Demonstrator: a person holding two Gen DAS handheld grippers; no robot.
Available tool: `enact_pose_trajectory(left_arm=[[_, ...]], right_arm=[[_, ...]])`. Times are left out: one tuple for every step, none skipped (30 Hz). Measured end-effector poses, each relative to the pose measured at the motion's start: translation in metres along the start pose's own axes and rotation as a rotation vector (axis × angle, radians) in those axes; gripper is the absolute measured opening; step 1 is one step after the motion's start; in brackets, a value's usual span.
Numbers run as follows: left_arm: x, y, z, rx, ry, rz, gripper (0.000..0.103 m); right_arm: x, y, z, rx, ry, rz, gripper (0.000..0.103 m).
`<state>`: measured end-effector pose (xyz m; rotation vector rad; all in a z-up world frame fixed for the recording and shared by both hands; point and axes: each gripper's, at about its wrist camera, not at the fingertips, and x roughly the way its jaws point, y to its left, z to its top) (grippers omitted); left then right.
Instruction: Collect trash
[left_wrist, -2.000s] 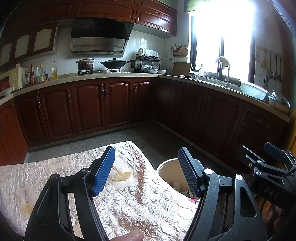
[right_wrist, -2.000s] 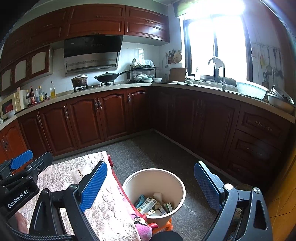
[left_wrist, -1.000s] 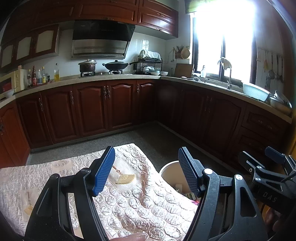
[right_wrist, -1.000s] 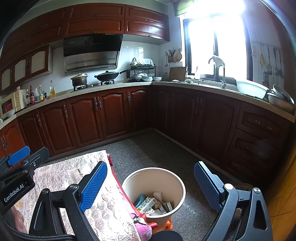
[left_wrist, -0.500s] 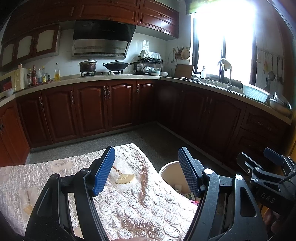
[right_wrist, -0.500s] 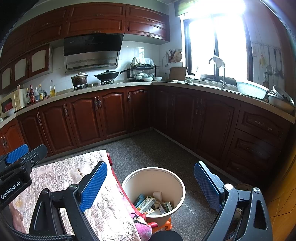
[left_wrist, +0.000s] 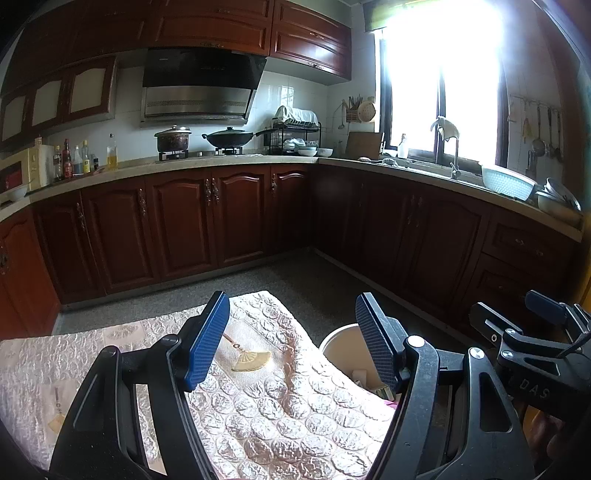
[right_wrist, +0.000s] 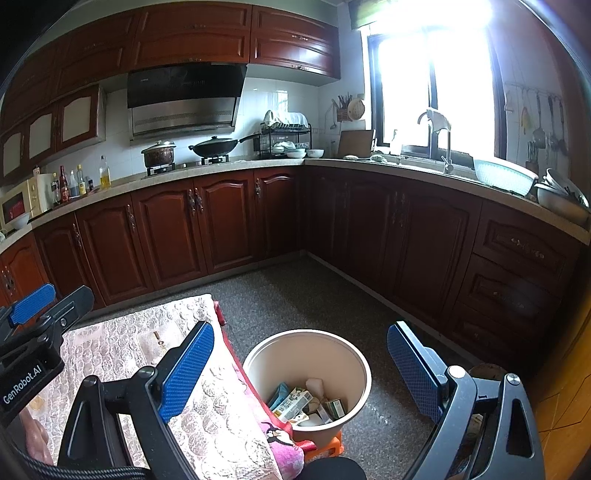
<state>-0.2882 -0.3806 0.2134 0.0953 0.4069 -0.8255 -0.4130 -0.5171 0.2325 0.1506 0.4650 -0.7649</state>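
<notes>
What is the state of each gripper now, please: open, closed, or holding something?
Left gripper: open, holding nothing.
Right gripper: open, holding nothing.

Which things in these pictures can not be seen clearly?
- Bin, left wrist view: mostly hidden by the left gripper and cloth.
- Trash in the bin, right wrist view: labels too small.
- Window, both views: outside washed out by glare.

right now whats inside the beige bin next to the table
The beige bin holds cartons and wrappers piled at the bottom, including a white printed carton and a teal piece. Whatever lies under that pile is covered, and the near wall hides part of the bottom.
</notes>
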Motion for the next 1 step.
enact_pose_trajectory(left_arm=[[0.0017, 0.0023, 0.0002, -0.001, 0.005, 0.000, 0.070]], right_arm=[[0.0014, 0.0003, -0.0001, -0.002, 0.002, 0.001, 0.094]])
